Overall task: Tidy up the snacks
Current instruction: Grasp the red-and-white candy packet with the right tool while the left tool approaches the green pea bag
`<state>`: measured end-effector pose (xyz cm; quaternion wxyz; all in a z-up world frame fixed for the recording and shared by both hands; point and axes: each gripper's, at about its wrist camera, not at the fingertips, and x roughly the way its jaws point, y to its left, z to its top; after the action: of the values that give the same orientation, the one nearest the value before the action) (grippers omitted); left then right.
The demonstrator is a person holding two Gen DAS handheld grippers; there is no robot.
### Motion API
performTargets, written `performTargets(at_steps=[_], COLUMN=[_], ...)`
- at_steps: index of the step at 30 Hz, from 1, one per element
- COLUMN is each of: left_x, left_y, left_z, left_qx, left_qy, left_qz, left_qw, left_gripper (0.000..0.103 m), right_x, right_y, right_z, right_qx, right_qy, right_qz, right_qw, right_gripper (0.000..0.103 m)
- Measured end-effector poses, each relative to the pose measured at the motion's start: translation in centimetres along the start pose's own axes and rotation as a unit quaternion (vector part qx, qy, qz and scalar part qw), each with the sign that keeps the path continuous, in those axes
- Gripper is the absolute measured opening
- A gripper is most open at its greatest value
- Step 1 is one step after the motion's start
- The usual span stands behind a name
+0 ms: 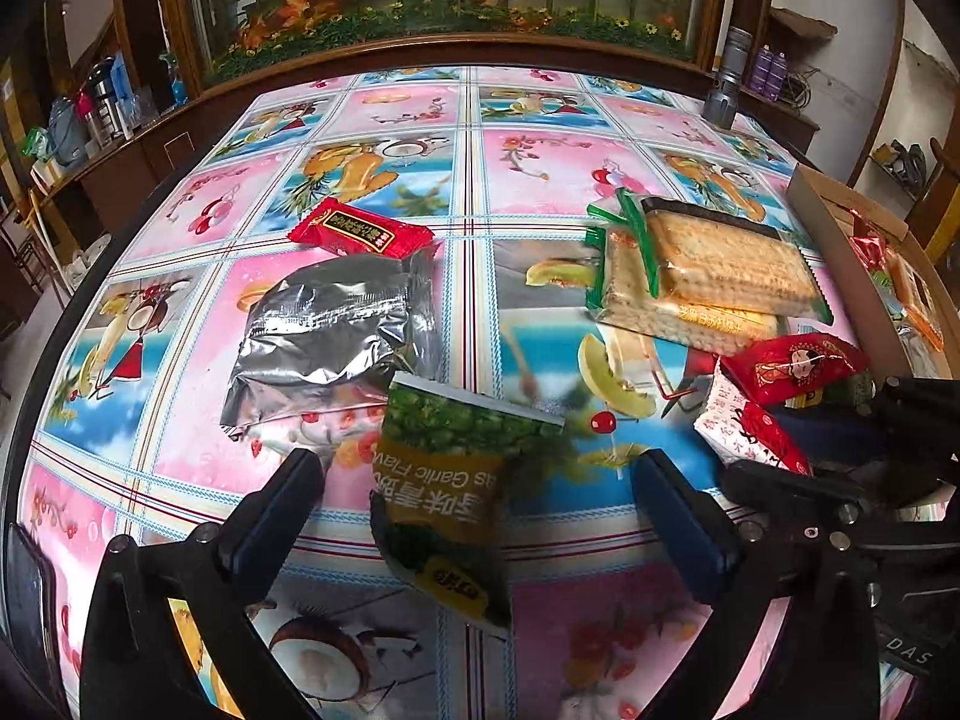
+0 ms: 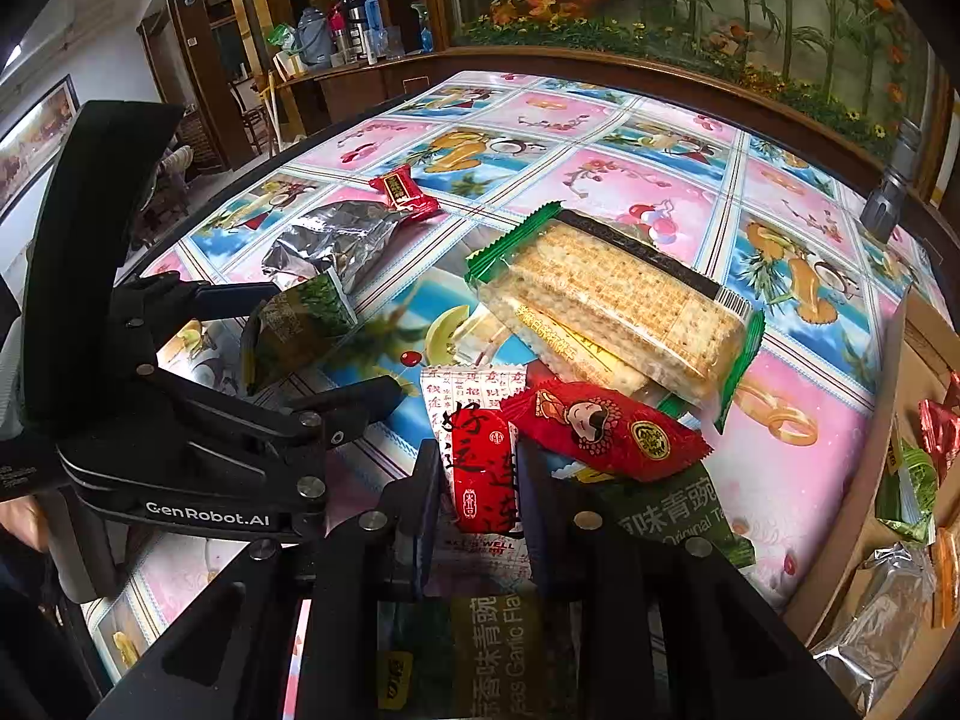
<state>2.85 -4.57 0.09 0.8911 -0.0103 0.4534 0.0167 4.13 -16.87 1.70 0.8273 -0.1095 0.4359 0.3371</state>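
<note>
A cardboard box [image 2: 888, 480] sits at the right edge of the table [image 1: 540, 168]. Inside it lie a silver bag [image 2: 882, 618], a green pack [image 2: 906, 492] and a red sweet [image 2: 936, 426].

The left tongs [image 1: 480, 498] are wide open, with a green pea bag [image 1: 450, 480] between them, untouched. The right tongs [image 2: 477, 480] are pinched tight on a red and white packet [image 2: 480, 474]. Cracker packs [image 2: 618, 306] lie mid-table.

green pea snack packet [image 1: 441, 480] tilted in mid-air, crinkled silver foil bag [image 1: 336, 336] lying flat, clear-wrapped cracker packs [image 1: 720, 270] stacked, red-white wrapped candy [image 2: 483, 468] pinched upright
</note>
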Motion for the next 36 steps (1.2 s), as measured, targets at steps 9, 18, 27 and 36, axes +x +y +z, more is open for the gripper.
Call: performTargets(at_steps=[9, 18, 27, 36], left_x=[0.01, 0.03, 0.07, 0.08], left_y=[0.03, 0.05, 0.08, 0.09], left_z=[0.0, 0.01, 0.04, 0.05], left_qx=[0.0, 0.0, 0.0, 0.0], left_qy=[0.0, 0.0, 0.0, 0.0], left_qz=[0.0, 0.0, 0.0, 0.0], left_qw=[1.0, 1.0, 1.0, 1.0], left_gripper=[0.103, 0.103, 0.103, 0.103], right_x=[-0.02, -0.03, -0.03, -0.03], right_y=[-0.25, -0.3, -0.33, -0.4], right_z=[-0.01, -0.05, -0.03, -0.03], right_qx=[0.011, 0.009, 0.014, 0.016], right_qy=[-0.001, -0.002, -0.002, -0.002], right_qz=[0.01, 0.007, 0.01, 0.011], right_qw=[1.0, 1.0, 1.0, 1.0], right_gripper=[0.027, 0.027, 0.027, 0.027])
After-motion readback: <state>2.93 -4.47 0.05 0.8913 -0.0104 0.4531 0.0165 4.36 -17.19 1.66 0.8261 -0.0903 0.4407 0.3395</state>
